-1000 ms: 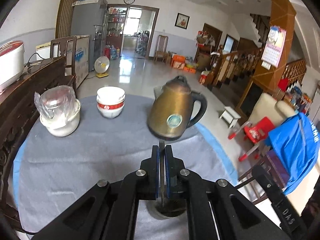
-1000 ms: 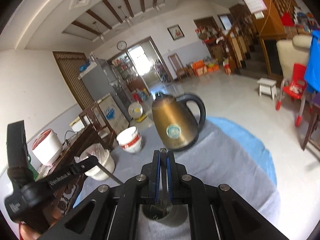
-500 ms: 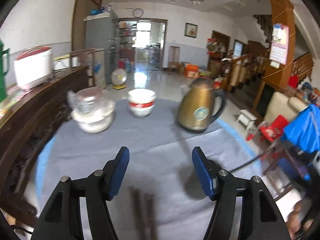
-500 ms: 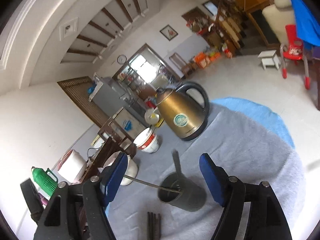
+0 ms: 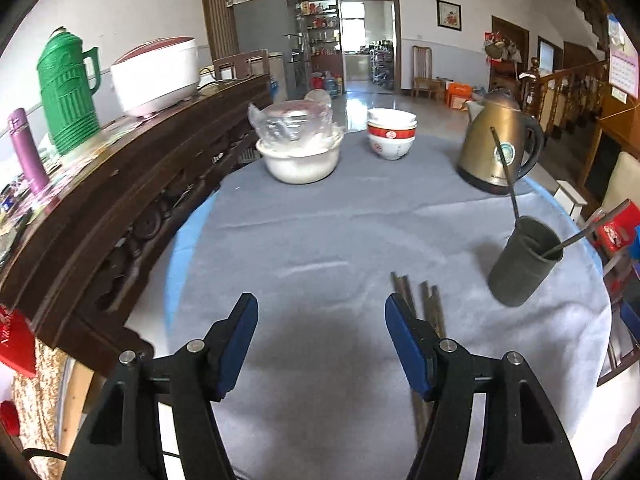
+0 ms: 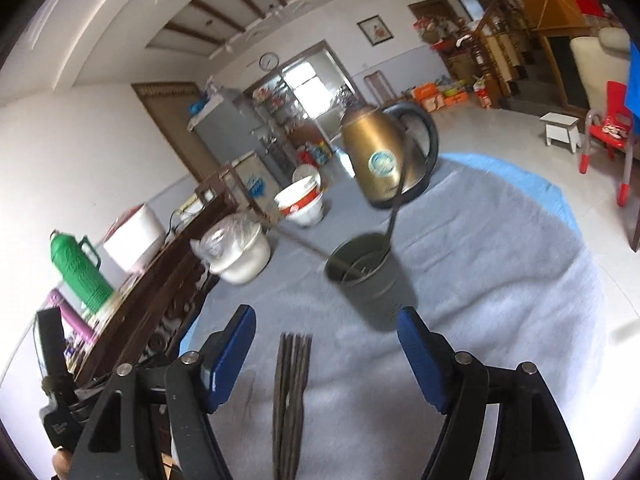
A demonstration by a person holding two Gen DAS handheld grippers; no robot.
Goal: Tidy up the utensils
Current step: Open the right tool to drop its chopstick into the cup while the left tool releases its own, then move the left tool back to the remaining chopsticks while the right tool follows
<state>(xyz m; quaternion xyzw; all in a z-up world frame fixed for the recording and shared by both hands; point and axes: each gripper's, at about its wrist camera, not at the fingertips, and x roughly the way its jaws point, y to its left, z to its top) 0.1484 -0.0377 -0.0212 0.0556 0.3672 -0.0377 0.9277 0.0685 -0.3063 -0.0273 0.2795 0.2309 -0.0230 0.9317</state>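
A dark grey cup [image 5: 524, 264] stands on the grey cloth with two thin dark chopsticks [image 5: 505, 172] leaning out of it. Several more dark chopsticks [image 5: 429, 300] lie flat on the cloth, partly hidden behind one finger of my left gripper [image 5: 322, 340]. That gripper is open and empty, with the loose chopsticks just to its right. In the right wrist view the cup [image 6: 372, 280] sits just ahead. The loose chopsticks [image 6: 292, 384] lie on the cloth between the spread fingers of my right gripper [image 6: 326, 356], which is open and does not touch them.
A brass kettle [image 5: 496, 148], stacked red-and-white bowls [image 5: 392, 138] and a plastic-covered white bowl [image 5: 300, 156] stand at the table's far side. A dark wooden sideboard [image 5: 120, 184] with a green flask [image 5: 68, 88] runs along the left edge. Chairs stand to the right.
Both grippers were shut on thin chopsticks above the cup; they have opened and drawn back and down. The two chopsticks now stand in the cup.
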